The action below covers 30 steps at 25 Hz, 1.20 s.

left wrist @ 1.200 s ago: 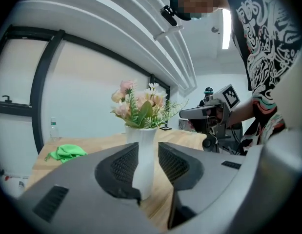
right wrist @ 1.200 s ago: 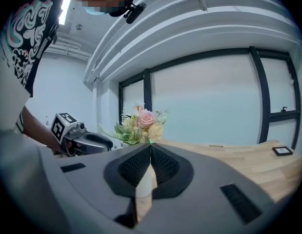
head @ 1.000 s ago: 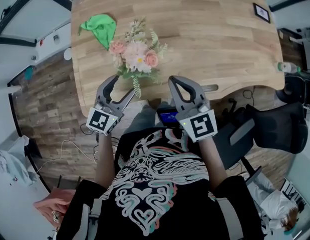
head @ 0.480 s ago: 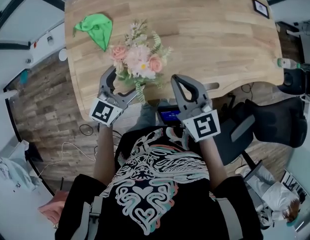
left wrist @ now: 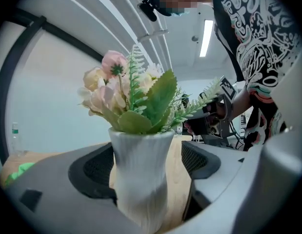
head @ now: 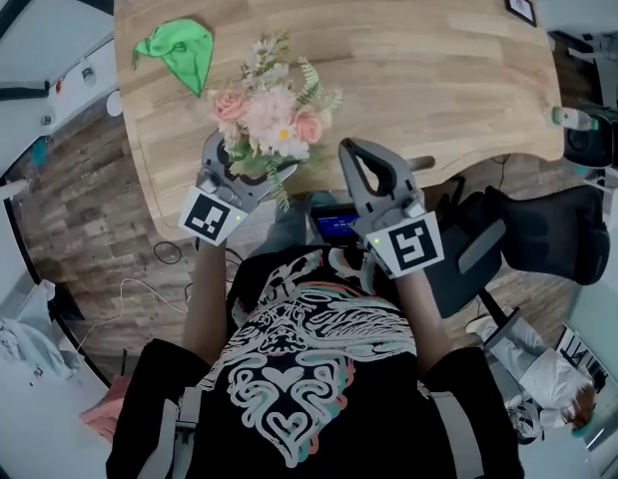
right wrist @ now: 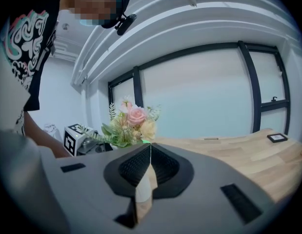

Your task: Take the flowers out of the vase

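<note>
The left tongs are open around the white ribbed vase. In the left gripper view the vase stands between the two black pads: the left-hand pad lies against or just beside its wall, and bare wood shows in the gap before the other pad. The flowers are in the vase, a bunch of pink and cream blooms with fern sprigs and broad green leaves spreading above its rim. From the head view the bunch sits near the front edge of the wooden worktop, toward its 7 o'clock side, and the blooms hide most of the vase from above. The right tongs are closed on nothing, their tips meeting in the right gripper view. They are held at about 4 o'clock from the flowers, near them but apart, over the front edge of the worktop. That view looks across the worktop at the flowers, with the marker cube of the left tongs at 9 o'clock from the bunch. A crumpled green cloth lies on the worktop at 10 o'clock from the flowers, well apart. A small dark-framed card rests at the far corner, at the worktop's 2 o'clock.
</note>
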{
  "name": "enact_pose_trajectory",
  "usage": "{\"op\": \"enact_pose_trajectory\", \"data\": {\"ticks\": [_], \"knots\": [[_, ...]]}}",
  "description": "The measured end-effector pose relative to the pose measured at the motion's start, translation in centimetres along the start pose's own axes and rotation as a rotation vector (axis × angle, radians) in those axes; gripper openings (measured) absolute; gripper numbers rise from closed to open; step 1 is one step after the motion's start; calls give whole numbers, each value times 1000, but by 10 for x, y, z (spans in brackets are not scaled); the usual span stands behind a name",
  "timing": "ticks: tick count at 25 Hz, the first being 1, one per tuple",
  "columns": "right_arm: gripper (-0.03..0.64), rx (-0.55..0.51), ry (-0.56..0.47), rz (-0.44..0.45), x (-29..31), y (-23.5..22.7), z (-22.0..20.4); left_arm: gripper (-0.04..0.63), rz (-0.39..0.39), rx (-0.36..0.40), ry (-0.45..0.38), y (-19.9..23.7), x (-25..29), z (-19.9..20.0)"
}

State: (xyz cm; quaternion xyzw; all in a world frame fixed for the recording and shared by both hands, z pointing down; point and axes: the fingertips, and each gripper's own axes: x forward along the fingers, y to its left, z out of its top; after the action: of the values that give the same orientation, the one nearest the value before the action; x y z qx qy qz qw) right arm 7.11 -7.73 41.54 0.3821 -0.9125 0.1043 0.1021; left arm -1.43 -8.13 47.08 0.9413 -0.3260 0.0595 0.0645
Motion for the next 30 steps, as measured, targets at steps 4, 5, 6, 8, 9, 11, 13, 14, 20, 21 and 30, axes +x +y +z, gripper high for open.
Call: {"op": "enact_pose_trajectory", "data": {"ticks": [4,5,6,8,9,11,13,14,20,21,30], "knots": [[3,55,-106,94,-4,8,21,414,0,-30,-39,5,-1,6],[3,58,-118,103,-5,9,26,413,0,-23,-42,6,-1,7],[5,57,-128,110,-7,10,32,413,0,-16,-42,6,0,7],[45,58,-144,126,-8,13,43,411,0,-12,-38,7,1,7],[76,58,-148,135,-8,16,49,411,0,-14,-36,7,1,7],[97,41,-138,152,-7,23,58,411,-1,-14,-33,6,0,7],[131,-7,-120,167,-5,31,65,411,1,-14,-34,5,0,7],[152,-34,-113,177,-3,34,67,411,1,-15,-34,5,0,7],[254,-132,-49,203,20,48,63,411,-5,-9,-31,5,0,6],[267,-136,-34,200,23,49,62,410,-7,-10,-27,5,0,6],[279,-159,44,186,51,47,55,410,-21,-6,-36,5,0,8]]}}
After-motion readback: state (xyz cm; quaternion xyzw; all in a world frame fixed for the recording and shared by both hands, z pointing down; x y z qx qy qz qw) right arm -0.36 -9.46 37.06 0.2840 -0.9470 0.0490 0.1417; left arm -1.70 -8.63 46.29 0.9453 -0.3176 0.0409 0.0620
